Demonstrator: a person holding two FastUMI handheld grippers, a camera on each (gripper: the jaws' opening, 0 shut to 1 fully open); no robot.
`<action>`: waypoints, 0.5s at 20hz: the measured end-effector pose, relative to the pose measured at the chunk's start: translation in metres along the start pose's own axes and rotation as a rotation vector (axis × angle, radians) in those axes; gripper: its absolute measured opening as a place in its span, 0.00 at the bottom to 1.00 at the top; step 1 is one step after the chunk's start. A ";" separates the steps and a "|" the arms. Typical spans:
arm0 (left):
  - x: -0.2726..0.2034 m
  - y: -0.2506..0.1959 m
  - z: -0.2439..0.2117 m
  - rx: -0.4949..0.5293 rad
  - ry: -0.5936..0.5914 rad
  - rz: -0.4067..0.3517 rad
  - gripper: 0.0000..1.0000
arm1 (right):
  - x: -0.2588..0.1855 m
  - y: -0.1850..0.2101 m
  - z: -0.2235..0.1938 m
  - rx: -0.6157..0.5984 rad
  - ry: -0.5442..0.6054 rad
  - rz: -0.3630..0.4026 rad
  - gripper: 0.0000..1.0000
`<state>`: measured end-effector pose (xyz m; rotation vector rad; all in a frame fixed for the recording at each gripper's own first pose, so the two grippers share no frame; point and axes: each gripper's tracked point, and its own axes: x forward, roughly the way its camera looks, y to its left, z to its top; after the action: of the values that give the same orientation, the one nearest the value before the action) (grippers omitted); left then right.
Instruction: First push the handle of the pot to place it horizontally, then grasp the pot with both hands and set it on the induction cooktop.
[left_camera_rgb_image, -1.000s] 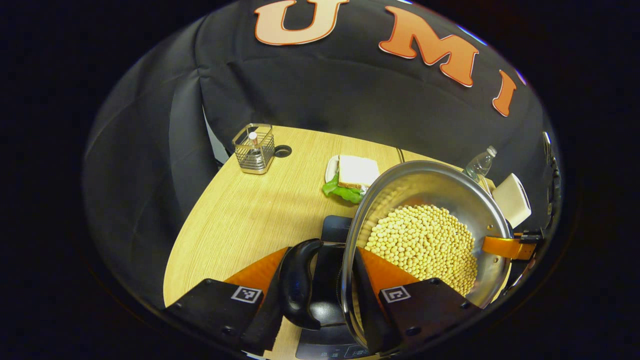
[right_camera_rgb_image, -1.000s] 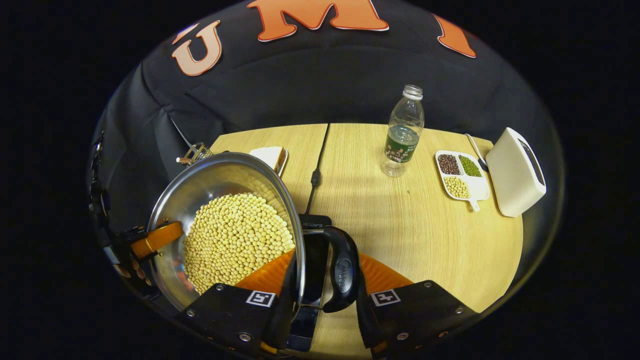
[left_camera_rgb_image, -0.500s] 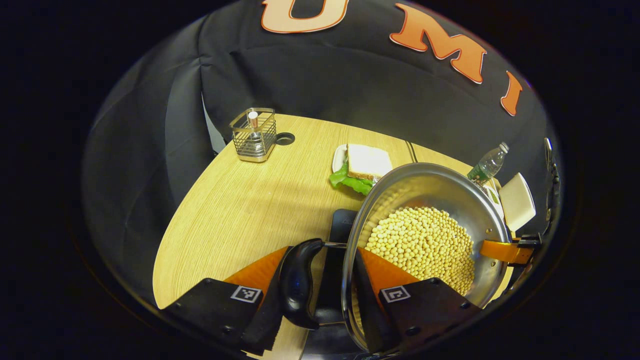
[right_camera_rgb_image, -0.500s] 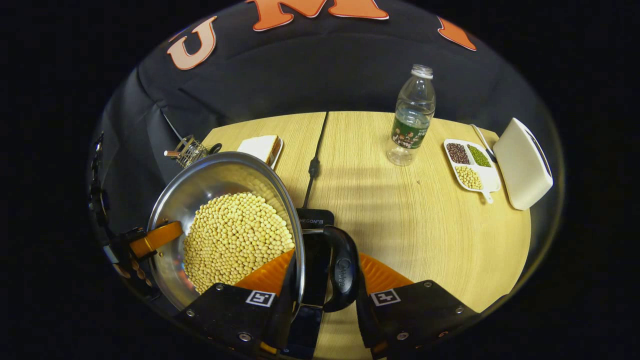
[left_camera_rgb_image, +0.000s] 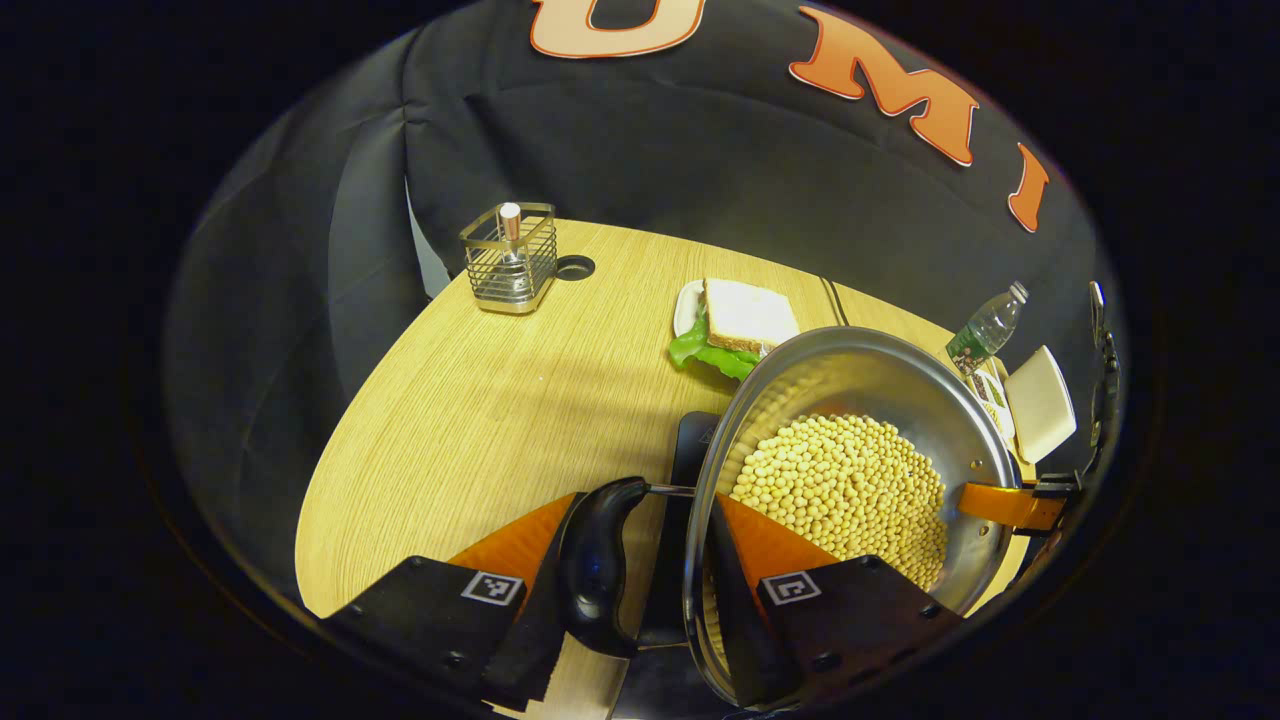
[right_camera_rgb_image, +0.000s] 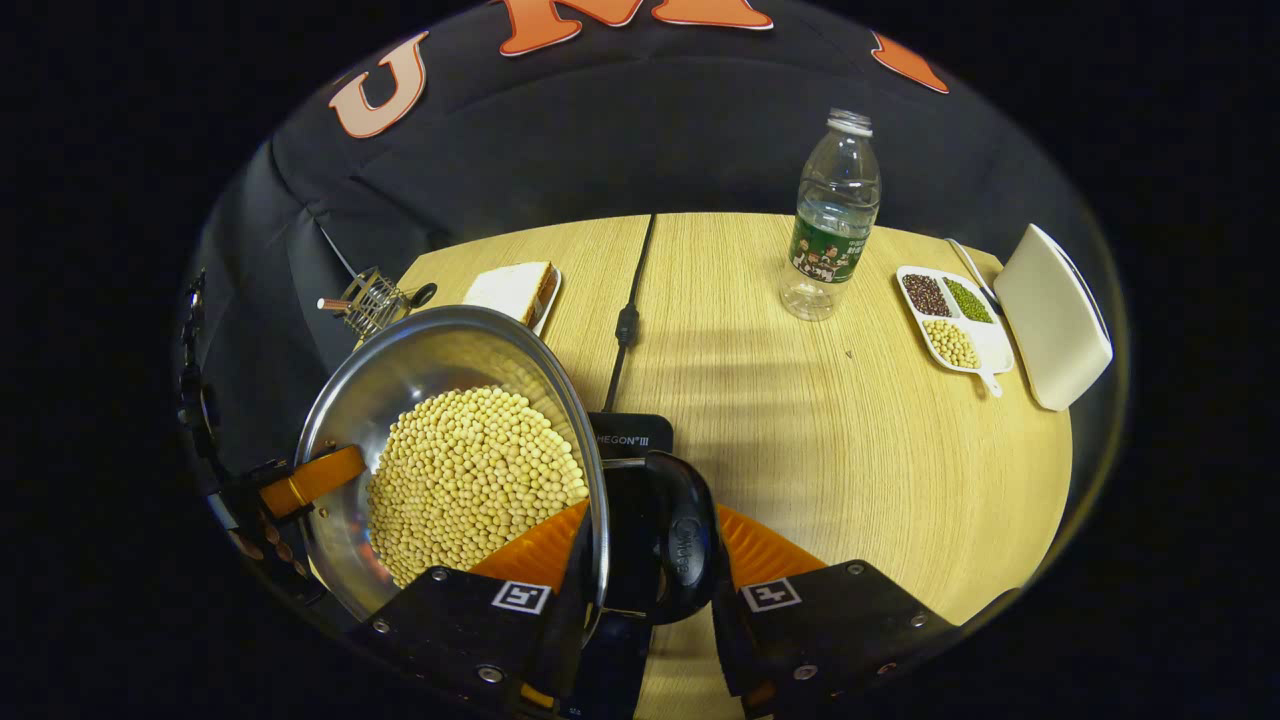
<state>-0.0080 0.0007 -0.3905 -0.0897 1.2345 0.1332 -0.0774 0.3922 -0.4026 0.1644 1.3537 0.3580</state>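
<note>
A steel pot (left_camera_rgb_image: 880, 380) (right_camera_rgb_image: 420, 360) full of pale yellow beans hangs between both grippers. My left gripper (left_camera_rgb_image: 650, 575) is shut on the pot's black side handle (left_camera_rgb_image: 598, 560) and rim, one finger outside the handle and the other inside the pot. My right gripper (right_camera_rgb_image: 645, 575) is shut the same way on the opposite black handle (right_camera_rgb_image: 688, 545). Each gripper also appears at the pot's far rim in the other's view: the right gripper (left_camera_rgb_image: 1020, 503) and the left gripper (right_camera_rgb_image: 310, 478). The black induction cooktop (left_camera_rgb_image: 692, 450) (right_camera_rgb_image: 630, 438) lies under the pot; whether they touch is hidden.
On the wooden table (right_camera_rgb_image: 800, 430) stand a wire caddy (left_camera_rgb_image: 508, 262), a sandwich on a plate (left_camera_rgb_image: 745, 318), a plastic bottle (right_camera_rgb_image: 832, 225), a divided dish of beans (right_camera_rgb_image: 950, 325) and a white box (right_camera_rgb_image: 1050, 315). The cooktop's cable (right_camera_rgb_image: 628, 325) runs toward the back wall.
Both grippers have carried the pot forward across the table. The bottle and caddy look nearer, and more of the cooktop has slipped under the pot.
</note>
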 end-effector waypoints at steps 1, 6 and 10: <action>0.001 0.000 -0.001 -0.013 -0.005 -0.005 0.71 | -0.002 -0.001 0.001 -0.003 -0.002 0.002 0.55; -0.007 0.003 -0.004 -0.043 -0.036 0.018 0.80 | -0.003 -0.001 0.004 -0.051 -0.009 0.022 0.58; -0.035 0.017 0.004 -0.096 -0.118 0.036 0.98 | -0.023 -0.009 0.012 -0.135 -0.066 0.040 0.79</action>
<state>-0.0182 0.0161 -0.3563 -0.1407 1.1126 0.2263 -0.0688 0.3773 -0.3814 0.0898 1.2584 0.4723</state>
